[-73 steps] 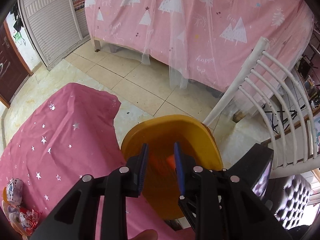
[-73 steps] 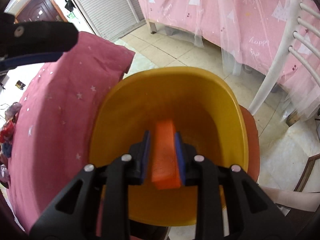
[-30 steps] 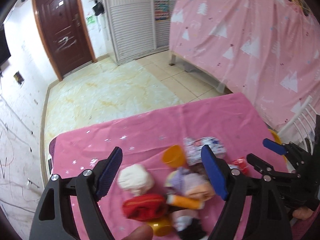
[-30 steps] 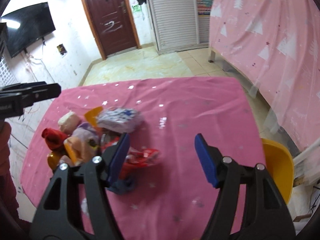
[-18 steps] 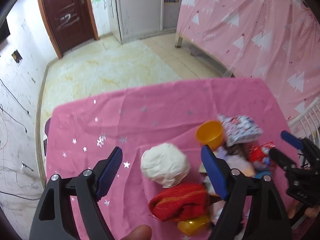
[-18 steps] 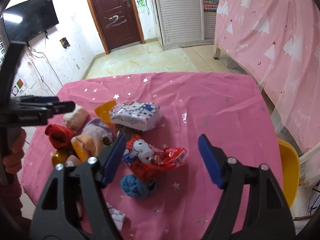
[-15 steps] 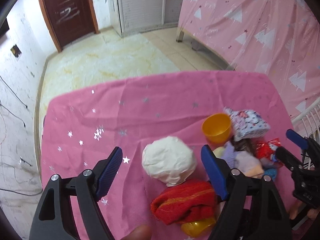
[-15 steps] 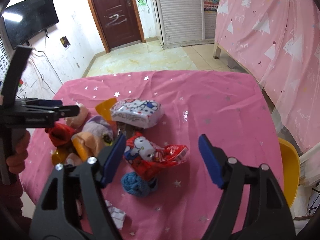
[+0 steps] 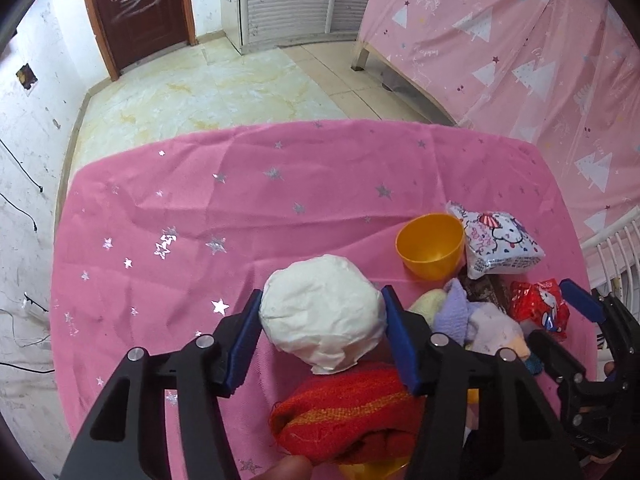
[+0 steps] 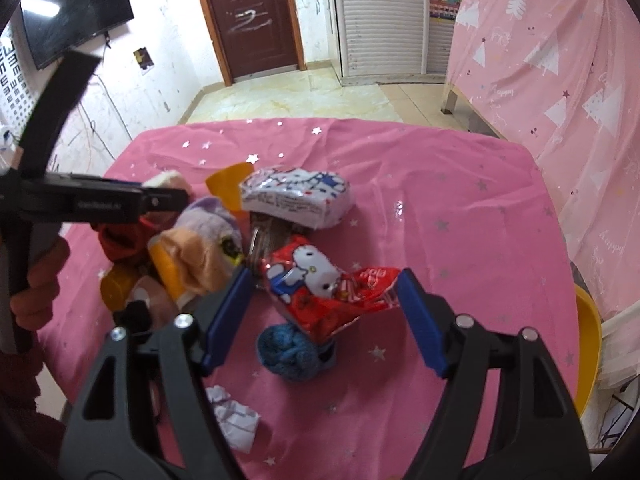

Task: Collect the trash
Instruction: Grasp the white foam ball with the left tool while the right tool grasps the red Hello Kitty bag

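Note:
A white crumpled paper ball (image 9: 322, 314) lies on the pink starred tablecloth (image 9: 240, 200). My left gripper (image 9: 322, 336) is open with its blue pads on either side of the ball, close to touching it. A red Hello Kitty wrapper (image 10: 324, 280) lies in front of my right gripper (image 10: 324, 312), which is open with the wrapper between its pads. A white Hello Kitty packet (image 10: 296, 196) lies behind it and shows in the left wrist view (image 9: 498, 244). A small crumpled paper (image 10: 234, 418) lies near the front edge.
Mixed in the pile are a red knitted piece (image 9: 348, 408), an orange cup (image 9: 432, 246), a purple plush toy (image 10: 200, 236) and a blue yarn ball (image 10: 290, 350). A yellow bin (image 10: 586, 344) stands past the table's right edge. A white chair (image 9: 616, 248) stands there too.
Both grippers swung from the yellow bin back over the table. The right one let go of the orange piece. The left has narrowed around the paper ball; the right came down over the red wrapper.

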`<state>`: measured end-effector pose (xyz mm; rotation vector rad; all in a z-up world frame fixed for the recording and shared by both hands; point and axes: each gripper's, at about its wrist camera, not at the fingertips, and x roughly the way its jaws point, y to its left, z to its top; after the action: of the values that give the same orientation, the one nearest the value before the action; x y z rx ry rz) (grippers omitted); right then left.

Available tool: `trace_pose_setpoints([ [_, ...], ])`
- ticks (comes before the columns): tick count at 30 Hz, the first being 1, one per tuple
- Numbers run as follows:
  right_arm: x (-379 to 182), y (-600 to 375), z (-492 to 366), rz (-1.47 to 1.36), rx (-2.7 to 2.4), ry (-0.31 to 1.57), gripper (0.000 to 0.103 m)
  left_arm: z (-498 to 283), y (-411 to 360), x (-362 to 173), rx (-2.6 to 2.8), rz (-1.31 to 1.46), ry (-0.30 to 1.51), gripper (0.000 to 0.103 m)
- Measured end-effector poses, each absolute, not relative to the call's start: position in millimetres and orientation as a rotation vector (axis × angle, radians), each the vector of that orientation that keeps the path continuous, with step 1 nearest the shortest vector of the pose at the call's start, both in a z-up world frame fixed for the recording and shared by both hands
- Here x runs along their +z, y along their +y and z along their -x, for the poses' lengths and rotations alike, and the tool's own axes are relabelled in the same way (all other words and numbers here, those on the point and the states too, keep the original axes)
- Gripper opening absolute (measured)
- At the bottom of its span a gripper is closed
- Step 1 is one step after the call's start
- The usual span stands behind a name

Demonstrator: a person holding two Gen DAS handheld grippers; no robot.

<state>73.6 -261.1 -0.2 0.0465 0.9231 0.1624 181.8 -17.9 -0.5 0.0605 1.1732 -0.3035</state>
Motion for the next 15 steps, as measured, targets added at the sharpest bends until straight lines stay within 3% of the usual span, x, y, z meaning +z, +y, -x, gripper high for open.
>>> trace_pose_setpoints([
  [9, -7.9, -258.6, -83.2, -0.018, 0.149, 0.946, 0.071, -180.9, -16.3, 31.8, -0.299, -0.050, 1.094, 0.052],
  [12, -7.5, -257.8, -84.4, -0.010, 0.151, 0.943, 0.060, -181.9, -18.0, 34.8, -0.303, -0.054, 1.089, 0.052],
  [15, -5.6, -256.3, -82.3, 0.011, 0.147, 0.934, 0.040, -179.0, -19.3, 36.0, -0.306, -0.059, 1.083, 0.052],
])
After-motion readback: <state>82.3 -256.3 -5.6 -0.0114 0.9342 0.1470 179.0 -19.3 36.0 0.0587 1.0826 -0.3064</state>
